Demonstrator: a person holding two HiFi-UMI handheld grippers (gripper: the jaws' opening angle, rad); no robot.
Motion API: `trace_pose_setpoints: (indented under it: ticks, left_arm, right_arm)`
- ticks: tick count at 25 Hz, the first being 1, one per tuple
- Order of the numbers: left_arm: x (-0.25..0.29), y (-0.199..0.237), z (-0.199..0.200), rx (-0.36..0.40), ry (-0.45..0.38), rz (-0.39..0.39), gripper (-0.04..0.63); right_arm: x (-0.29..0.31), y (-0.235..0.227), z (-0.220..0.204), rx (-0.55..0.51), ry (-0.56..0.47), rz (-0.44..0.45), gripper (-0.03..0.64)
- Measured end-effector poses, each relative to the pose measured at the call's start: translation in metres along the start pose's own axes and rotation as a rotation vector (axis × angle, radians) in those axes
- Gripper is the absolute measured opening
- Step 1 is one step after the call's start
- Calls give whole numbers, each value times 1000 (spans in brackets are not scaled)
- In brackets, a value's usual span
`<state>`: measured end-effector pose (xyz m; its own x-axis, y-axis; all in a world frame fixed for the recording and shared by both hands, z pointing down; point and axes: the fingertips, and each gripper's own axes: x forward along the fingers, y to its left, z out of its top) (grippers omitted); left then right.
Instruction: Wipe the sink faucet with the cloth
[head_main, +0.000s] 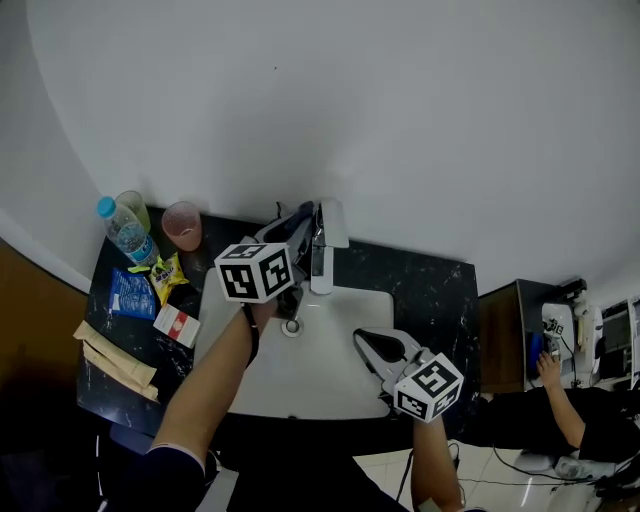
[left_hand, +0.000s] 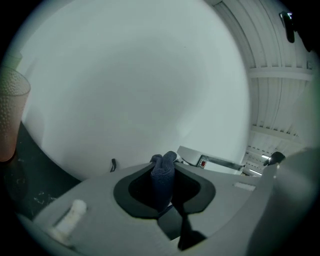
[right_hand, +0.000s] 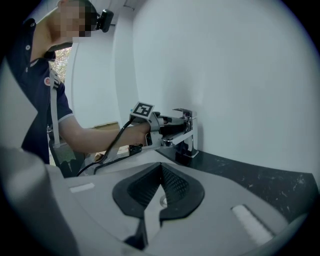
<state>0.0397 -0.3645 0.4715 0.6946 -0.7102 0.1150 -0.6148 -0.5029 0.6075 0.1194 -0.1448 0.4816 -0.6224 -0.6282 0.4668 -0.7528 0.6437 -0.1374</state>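
Blue cloth is clamped in left hand-held gripper by the faucet; right hand-held gripper closed, empty.

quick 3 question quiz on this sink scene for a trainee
1. True or false: the right gripper holds the cloth.
2. Which gripper is at the faucet? A) left gripper B) right gripper C) neither
3. Fill in: in the head view, the pink cup stands to the ___ of the faucet.
Key: 1 false: the left gripper holds the cloth, and the right gripper is shut and empty. 2 A. 3 left.
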Motion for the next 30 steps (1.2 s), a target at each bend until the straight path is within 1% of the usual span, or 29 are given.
trace_pose_setpoints:
  ticks: [6,7,8,11,14,17,21,24,27,30]
  left_arm:
    - [-10,-28,30,8,-48,-87,69]
    - [-11,-33,36,10,-57,-105,69]
    - [-13,-38,41,13,-67,-122,69]
    - [-14,-44,48,21,-79,-150,69]
    - [-11,-38,37,32,-48,-136,71]
    - [-7,-23,18,19,-8,-93,70]
    - [-2,0,-9,-12,49,-42,69]
    - [0,11,-26,-28,82,-17,70]
    - [1,14,-28,-50,81,-19,69]
    - [-2,6,-16,-92,35,-67,69]
  right_arm:
    - [26,-12,48,-73,-77,-46,8]
    - [32,-12,56,-87,-87,-46,17]
    - [38,-11,62,-102,-94,-44,71]
    - [55,-6,70,-147,-90,-31,75]
    - [67,-4,64,-175,-58,-28,75]
    - [73,-2,56,-173,-32,-20,70]
    - [73,-5,55,-155,-41,-27,49]
    - [73,-6,54,-148,-41,-33,28]
    - [73,-7,53,-143,-42,-34,24]
    - [73,-7,53,-143,-41,-33,23]
